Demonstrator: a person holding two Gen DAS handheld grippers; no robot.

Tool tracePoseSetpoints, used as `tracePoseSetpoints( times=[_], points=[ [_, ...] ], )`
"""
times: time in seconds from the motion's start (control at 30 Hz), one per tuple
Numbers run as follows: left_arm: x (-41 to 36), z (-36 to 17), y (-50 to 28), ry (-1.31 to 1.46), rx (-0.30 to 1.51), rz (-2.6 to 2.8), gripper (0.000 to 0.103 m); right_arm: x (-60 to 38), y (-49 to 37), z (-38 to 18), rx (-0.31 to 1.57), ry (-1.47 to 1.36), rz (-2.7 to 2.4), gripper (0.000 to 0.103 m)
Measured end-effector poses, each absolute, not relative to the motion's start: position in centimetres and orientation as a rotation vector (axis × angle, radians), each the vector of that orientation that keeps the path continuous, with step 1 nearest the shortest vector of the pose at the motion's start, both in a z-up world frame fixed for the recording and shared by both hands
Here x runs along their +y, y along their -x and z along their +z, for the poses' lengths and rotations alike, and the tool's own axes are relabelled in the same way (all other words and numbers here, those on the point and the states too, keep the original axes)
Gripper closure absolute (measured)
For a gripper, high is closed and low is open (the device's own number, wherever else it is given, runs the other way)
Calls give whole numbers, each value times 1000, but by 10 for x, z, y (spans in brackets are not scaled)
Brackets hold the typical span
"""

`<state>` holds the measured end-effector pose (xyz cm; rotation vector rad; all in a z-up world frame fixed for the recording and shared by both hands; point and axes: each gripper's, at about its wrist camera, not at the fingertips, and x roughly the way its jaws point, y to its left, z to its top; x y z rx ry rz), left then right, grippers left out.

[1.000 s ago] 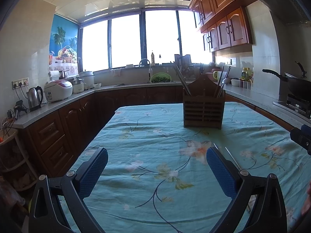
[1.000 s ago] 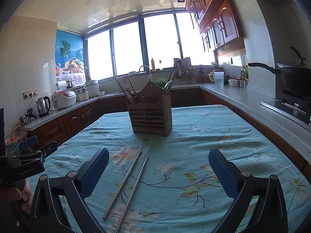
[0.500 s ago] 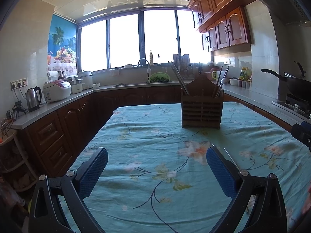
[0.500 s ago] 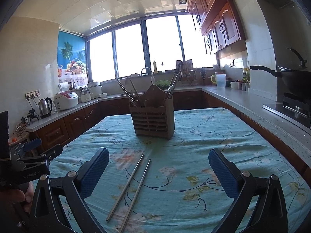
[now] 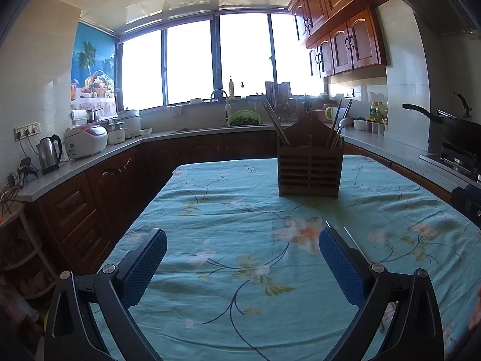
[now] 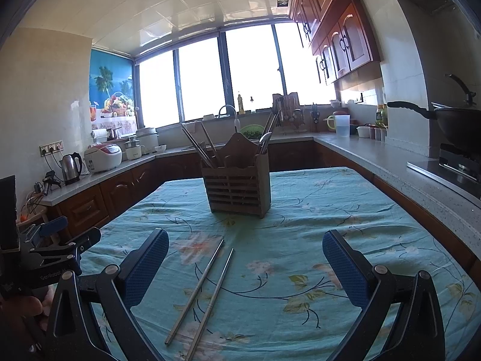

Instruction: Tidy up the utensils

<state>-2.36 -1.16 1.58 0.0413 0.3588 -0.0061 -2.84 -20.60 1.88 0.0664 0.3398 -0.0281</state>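
Both claws gaped wide and empty: the right claw (image 6: 245, 266) hung low over two metal chopsticks (image 6: 207, 291) lying loose on the desk (image 6: 345, 210), apparently lined up to pick them. The left claw (image 5: 243, 266) waited beside. Beyond stood the wooden holder (image 6: 237, 188), utensils already upright inside, their likely destination.

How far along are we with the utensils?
Done: several utensils already stand in the wooden holder. In hand: nothing; the left gripper and right gripper are both open and empty. Left: two chopsticks lie loose on the tablecloth.
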Motion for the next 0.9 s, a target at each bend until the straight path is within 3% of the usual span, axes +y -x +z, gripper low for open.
tracePoseSetpoints(
  times=[0.9],
  points=[
    [-19, 20, 12, 2, 400, -42, 1, -207, 13, 9, 391, -78, -24, 0]
  ],
)
